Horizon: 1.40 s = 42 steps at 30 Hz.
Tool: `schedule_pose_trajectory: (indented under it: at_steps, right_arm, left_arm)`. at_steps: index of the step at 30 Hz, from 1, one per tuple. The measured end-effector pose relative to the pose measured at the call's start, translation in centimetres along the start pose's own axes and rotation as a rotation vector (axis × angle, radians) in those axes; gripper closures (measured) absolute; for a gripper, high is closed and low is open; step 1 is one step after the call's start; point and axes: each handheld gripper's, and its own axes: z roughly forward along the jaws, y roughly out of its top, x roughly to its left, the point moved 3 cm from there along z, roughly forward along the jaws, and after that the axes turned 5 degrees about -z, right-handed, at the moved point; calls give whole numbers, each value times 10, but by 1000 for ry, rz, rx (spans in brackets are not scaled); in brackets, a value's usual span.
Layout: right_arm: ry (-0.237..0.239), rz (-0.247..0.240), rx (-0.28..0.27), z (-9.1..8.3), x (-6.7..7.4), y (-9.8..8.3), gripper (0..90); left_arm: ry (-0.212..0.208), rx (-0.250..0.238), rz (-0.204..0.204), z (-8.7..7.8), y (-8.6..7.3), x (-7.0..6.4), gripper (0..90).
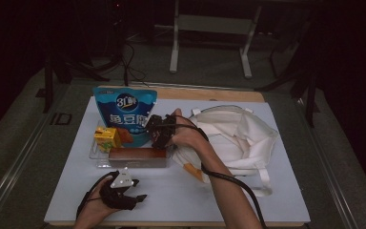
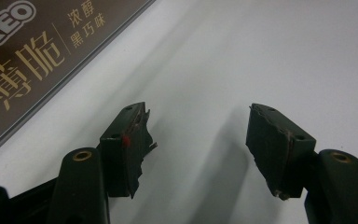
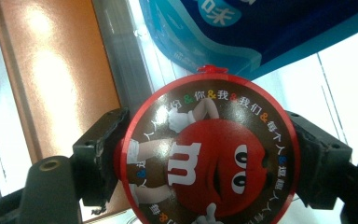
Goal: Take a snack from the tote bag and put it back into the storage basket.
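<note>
Over the clear tray (image 1: pixel 93 153) at the counter's (image 1: pixel 181 200) middle, the right hand-held gripper (image 1: pixel 158 132) is clenched on a round red-rimmed M&M's tin (image 3: pixel 209 151), one jaw pressed to each side of its rim. Room is tight there: blue snack pouch (image 1: pixel 124 112) stands at the tray's back edge just behind the tin, yellow carton (image 1: pixel 106 138) sits at the tray's left end, brown Oreo box (image 1: pixel 137 157) lies along its front wall, and white cloth bag (image 1: pixel 233 138) lies immediately to the right, under the forearm. Right arm crosses the counter from the near edge, wrist bent toward the tray. Left hand-held gripper (image 1: pixel 140 190) rests released near the front edge, jaws apart over bare white surface, close in front of the Oreo box; open space lies to its right.
</note>
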Motion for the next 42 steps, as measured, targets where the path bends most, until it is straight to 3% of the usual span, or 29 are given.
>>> schedule_pose_trajectory:
  at_steps: [16, 19, 42]
  right_arm:
    - [7, 11, 25, 0, 0, 1, 220]
    - [-12, 2, 39, -1, 0, 1, 207]
    - [-43, -25, 17, -20, -2, -2, 217]
  left_arm:
    - [-2, 3, 2, 0, 0, -1, 385]
    - [-4, 4, 5, 1, 0, -1, 385]
    - [-4, 6, 4, 2, 0, -1, 385]
